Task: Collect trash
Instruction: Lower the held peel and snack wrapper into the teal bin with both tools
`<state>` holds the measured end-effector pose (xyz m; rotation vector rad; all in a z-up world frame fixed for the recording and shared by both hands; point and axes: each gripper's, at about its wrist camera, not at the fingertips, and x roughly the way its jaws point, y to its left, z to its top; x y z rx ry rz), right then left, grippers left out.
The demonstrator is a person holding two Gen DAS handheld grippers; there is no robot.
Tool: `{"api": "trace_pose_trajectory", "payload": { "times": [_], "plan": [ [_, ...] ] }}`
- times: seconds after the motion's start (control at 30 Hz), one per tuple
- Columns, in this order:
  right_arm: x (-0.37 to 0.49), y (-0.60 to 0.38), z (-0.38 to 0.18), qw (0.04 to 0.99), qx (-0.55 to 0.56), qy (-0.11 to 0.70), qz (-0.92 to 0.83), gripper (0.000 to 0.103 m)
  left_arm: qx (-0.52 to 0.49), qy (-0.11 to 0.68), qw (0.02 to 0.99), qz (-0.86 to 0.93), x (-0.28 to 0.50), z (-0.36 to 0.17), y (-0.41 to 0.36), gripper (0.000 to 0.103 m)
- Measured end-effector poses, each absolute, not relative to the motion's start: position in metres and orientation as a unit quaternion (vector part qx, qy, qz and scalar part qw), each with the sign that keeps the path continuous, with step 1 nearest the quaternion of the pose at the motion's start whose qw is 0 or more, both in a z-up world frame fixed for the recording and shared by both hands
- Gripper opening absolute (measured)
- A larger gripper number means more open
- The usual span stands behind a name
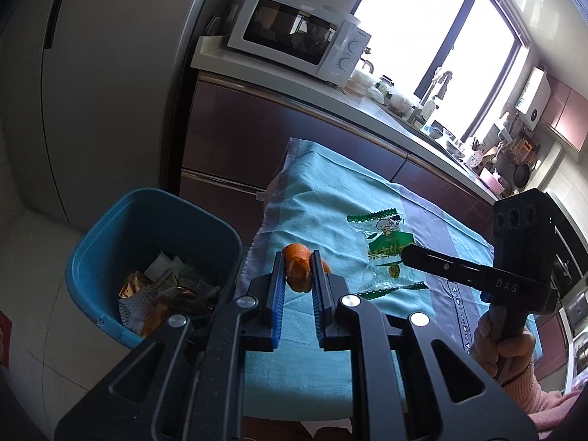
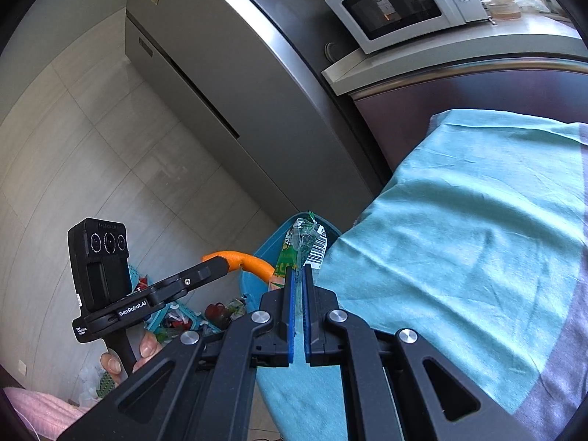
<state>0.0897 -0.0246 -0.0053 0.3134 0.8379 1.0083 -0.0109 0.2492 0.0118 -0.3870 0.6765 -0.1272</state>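
The peel (image 1: 299, 266) is orange. The wrapper (image 1: 386, 253) is clear with green print and a white barcode. The bin (image 1: 110, 242) is blue. The cloth (image 2: 477, 202) is teal with grey bands. The microwave (image 1: 294, 33) is white.

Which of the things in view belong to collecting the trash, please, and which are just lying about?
Part of the job:
- orange peel in the left gripper
- snack wrapper in the right gripper
- blue bin

Just lying about:
- microwave
- fridge
- tablecloth
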Motion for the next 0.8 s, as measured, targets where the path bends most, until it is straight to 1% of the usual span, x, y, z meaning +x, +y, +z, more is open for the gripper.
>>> {"api": "trace_pose_trajectory", "payload": {
  "times": [0.8],
  "plan": [
    [0.092,0.038,-0.002,0.76,0.115,0.404,0.496,0.003,-0.208,0.323,0.923,-0.002,-0.022,0.001,0.296,0.014]
  ]
}}
